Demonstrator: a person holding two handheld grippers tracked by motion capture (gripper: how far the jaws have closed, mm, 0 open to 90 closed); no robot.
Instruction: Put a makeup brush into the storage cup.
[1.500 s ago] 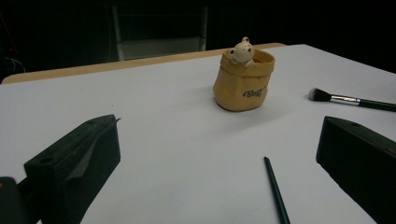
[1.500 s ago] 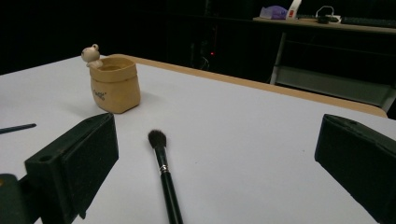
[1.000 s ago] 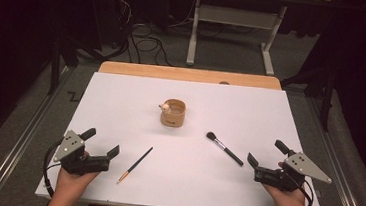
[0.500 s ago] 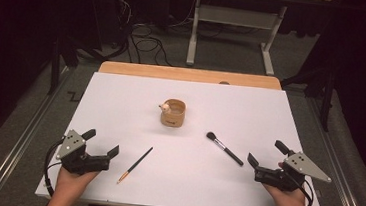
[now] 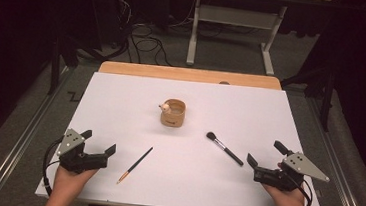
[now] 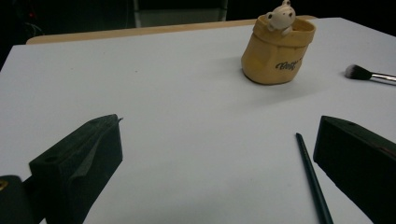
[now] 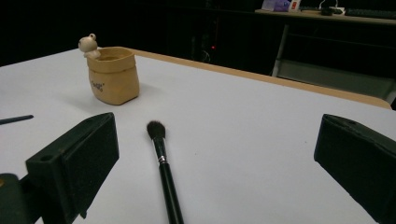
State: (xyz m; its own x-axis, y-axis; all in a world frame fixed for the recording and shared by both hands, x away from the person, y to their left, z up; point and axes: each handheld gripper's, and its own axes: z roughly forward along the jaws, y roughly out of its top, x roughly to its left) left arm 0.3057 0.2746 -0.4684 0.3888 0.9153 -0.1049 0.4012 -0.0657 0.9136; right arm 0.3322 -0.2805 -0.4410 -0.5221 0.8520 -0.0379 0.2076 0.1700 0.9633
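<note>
A tan ceramic cup (image 5: 172,113) with a small bear figure on its rim stands mid-table on the white board (image 5: 121,97). A black makeup brush (image 5: 224,148) lies to its front right, and a thin dark pencil-like brush (image 5: 135,165) to its front left. My left gripper (image 5: 99,142) rests open at the front left, just left of the thin brush (image 6: 310,177). It holds nothing, and the cup (image 6: 278,56) is ahead of it. My right gripper (image 5: 265,153) is open and holds nothing at the front right. The makeup brush (image 7: 161,163) lies between and ahead of its jaws.
A wooden strip (image 5: 188,74) runs along the board's far edge. Beyond it are a white table frame (image 5: 232,32) and cables (image 5: 142,34) on the dark floor. Metal rails (image 5: 22,134) flank the table.
</note>
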